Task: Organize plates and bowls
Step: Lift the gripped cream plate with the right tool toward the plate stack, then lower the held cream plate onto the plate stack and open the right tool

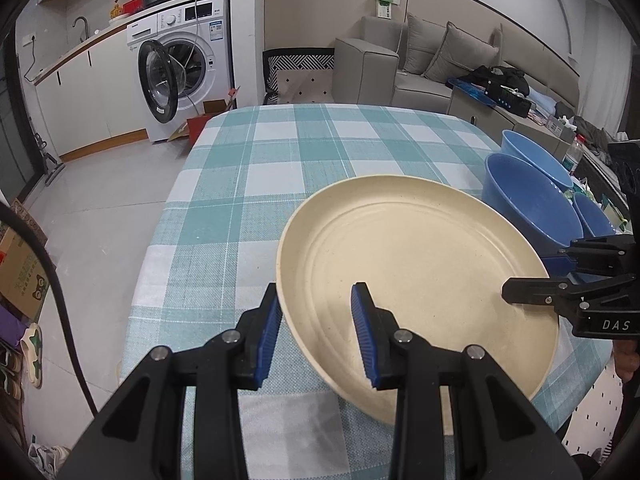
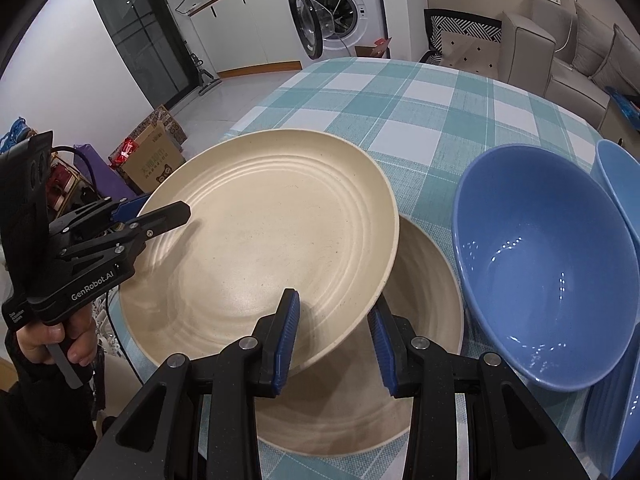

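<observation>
I hold a cream plate (image 1: pixel 420 272) between both grippers, tilted above the checked tablecloth (image 1: pixel 320 152). My left gripper (image 1: pixel 317 300) is shut on its left rim, one pad above and one below. The right gripper (image 1: pixel 516 292) grips the opposite rim. In the right wrist view that plate (image 2: pixel 260 248) hangs partly over a second cream plate (image 2: pixel 424 292) lying on the cloth, with my right gripper (image 2: pixel 335 300) shut on its near right rim and the left gripper (image 2: pixel 168 214) on its far left rim. A large blue bowl (image 2: pixel 548 264) stands just right of the lower plate.
More blue bowls (image 1: pixel 532 152) stand along the table's right edge beside the large one (image 1: pixel 528 204). Beyond the table are a washing machine (image 1: pixel 188 64) with its door open, a chair (image 2: pixel 464 40) and a grey sofa (image 1: pixel 420 64). Cardboard boxes (image 2: pixel 156 156) lie on the floor at the left.
</observation>
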A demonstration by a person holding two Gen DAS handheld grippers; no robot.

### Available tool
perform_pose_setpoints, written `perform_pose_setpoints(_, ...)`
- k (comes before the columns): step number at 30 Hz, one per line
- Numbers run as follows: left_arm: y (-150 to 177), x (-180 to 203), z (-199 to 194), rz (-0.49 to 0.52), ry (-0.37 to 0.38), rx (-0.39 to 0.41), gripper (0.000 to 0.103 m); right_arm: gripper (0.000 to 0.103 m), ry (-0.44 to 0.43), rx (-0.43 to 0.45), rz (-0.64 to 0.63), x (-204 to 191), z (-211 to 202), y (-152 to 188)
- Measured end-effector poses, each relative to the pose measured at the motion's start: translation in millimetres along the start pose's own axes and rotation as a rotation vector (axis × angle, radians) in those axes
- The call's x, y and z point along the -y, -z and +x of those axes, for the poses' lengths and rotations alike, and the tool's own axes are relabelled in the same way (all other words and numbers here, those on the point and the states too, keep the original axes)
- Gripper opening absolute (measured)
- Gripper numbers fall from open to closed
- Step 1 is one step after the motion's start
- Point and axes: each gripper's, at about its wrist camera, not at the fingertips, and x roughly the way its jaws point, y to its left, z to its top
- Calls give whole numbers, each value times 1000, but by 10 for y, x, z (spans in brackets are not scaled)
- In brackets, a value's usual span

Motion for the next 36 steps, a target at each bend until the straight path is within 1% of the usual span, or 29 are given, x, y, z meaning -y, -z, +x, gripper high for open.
perform_pose_setpoints(15,79,174,-15,35,23,-3,34,37,20,-8,5,56,-100,208)
perform_pose_setpoints(21,110,250,6,54,21,-6,34,37,42,-16,-1,78,-113,274)
perform_pose_setpoints(27,138,360,33,91,1,-6,34,37,70,-19,-6,94,-133,322)
perform_pose_setpoints(36,162,482,81,126,7,-16,34,37,118,-33,-18,147,-145,388)
